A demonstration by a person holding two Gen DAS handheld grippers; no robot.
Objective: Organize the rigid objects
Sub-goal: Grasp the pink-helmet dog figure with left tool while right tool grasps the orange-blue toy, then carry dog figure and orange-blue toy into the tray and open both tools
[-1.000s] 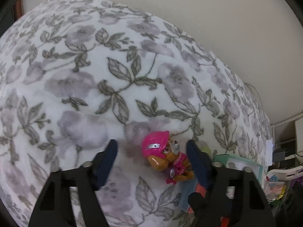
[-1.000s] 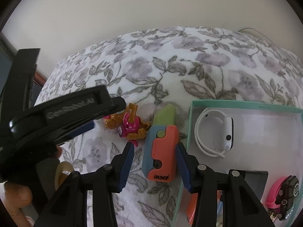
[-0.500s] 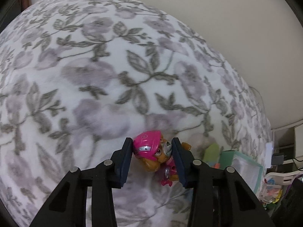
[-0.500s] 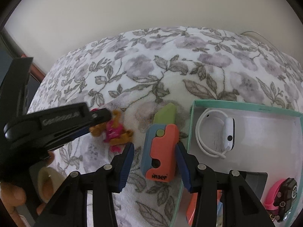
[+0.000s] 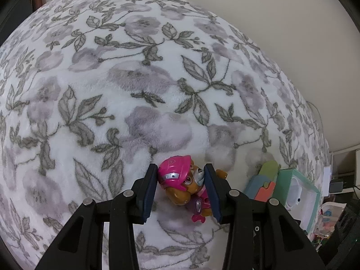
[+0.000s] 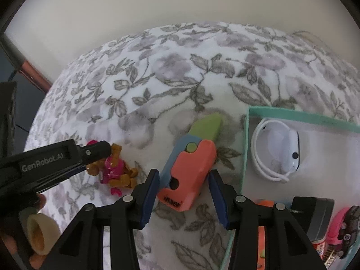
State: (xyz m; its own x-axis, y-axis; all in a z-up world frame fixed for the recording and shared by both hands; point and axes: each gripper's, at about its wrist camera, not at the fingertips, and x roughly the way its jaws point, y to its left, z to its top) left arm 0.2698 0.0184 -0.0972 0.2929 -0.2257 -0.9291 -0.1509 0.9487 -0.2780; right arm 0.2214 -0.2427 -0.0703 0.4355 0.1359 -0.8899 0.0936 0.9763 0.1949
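a pink-helmeted brown plastic puppy figure [image 5: 180, 181] lies on its side on the floral blanket, near an orange, blue and green plastic carrot-shaped toy [image 6: 191, 168].

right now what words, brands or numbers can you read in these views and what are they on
"GenRobot.AI": raised lettering on the black arm of the left tool, seen from the right wrist view.
Dark print on the near end of the orange and blue toy: upside down and blurred, not readable.
Small round badge on the dark and pink toy car in the teal box: too small to read.
Emblem on the pup figure's pink helmet: a symbol, no letters legible.
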